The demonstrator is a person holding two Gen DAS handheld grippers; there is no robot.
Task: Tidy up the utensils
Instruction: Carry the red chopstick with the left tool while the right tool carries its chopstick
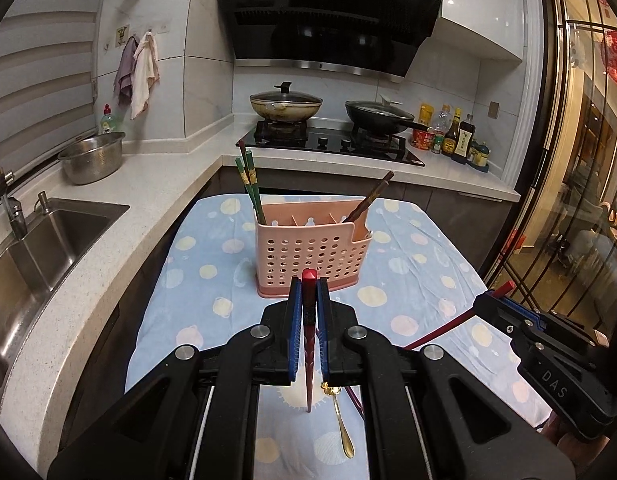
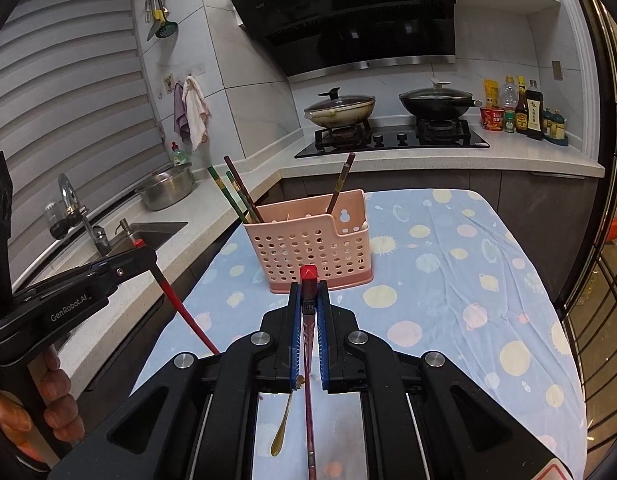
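Both grippers are sitting nearest the lenses, each one clamping a red chopstick: the left gripper [image 1: 309, 280] is pinching its red chopstick [image 1: 309, 344] upright between blue pads, and the right gripper [image 2: 308, 276] is doing the same with the other red chopstick [image 2: 308, 400]. Beneath them a gold spoon [image 1: 342, 424] is lying on the blue cloth with pastel dots [image 1: 212, 248] that is covering the table. A hand [image 2: 56, 404] is wrapping the left tool's handle, whose side is reading "GenRobot.AI"; the right tool's body is showing "DAS". Farther on, the pink perforated utensil basket [image 1: 308, 252] is standing on the cloth, holding green chopsticks [image 1: 250, 188] in its left end and a brown chopstick [image 1: 370, 196] at the right. Beyond it a pale stone counter [image 1: 180, 168] is wrapping round a steel sink [image 1: 40, 244] and a steel bowl [image 1: 93, 156], with two lidded pans on a black hob [image 1: 332, 142], sauce bottles [image 1: 460, 136] and a black hood [image 1: 328, 16] bearing "19"
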